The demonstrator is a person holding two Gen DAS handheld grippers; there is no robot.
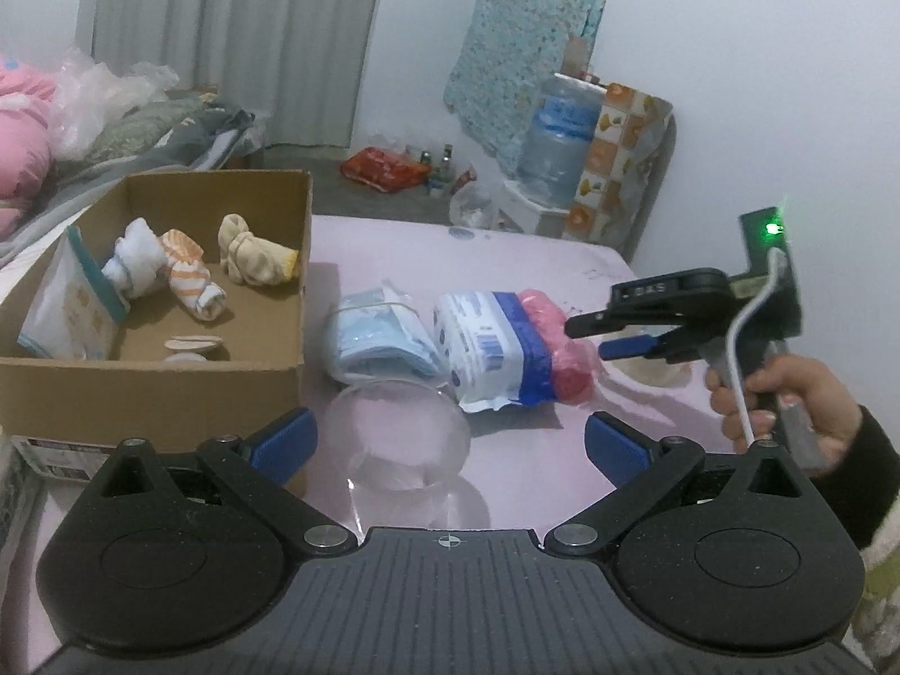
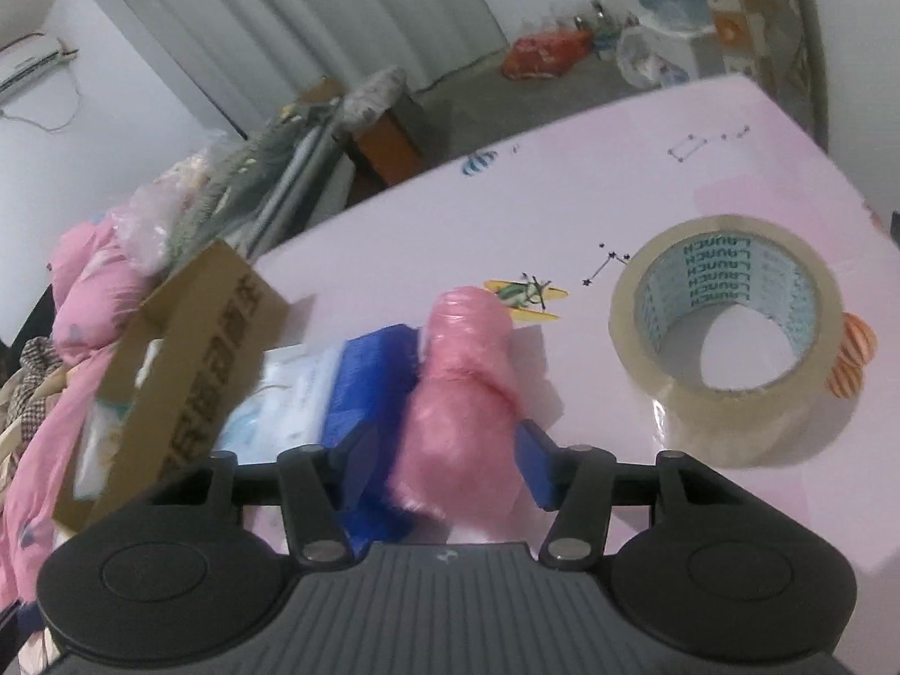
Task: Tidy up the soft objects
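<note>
A cardboard box (image 1: 169, 382) on the pink table holds several rolled socks (image 1: 191, 275) and a white packet (image 1: 67, 309). Beside it lie a pack of blue face masks (image 1: 382, 337), a white and blue packet (image 1: 495, 349) and a pink plastic roll (image 1: 562, 349). My left gripper (image 1: 450, 439) is open above a clear glass bowl (image 1: 399, 439). My right gripper (image 2: 444, 455) has its jaws around the pink roll (image 2: 461, 394), which still lies on the table; it also shows in the left wrist view (image 1: 590, 332) at the roll's end.
A roll of clear packing tape (image 2: 725, 337) sits on the table right of the pink roll. The box's near wall (image 2: 197, 360) is left of the right gripper. A bed with pink bedding (image 1: 22, 152) stands left; a water jug (image 1: 557, 140) stands behind the table.
</note>
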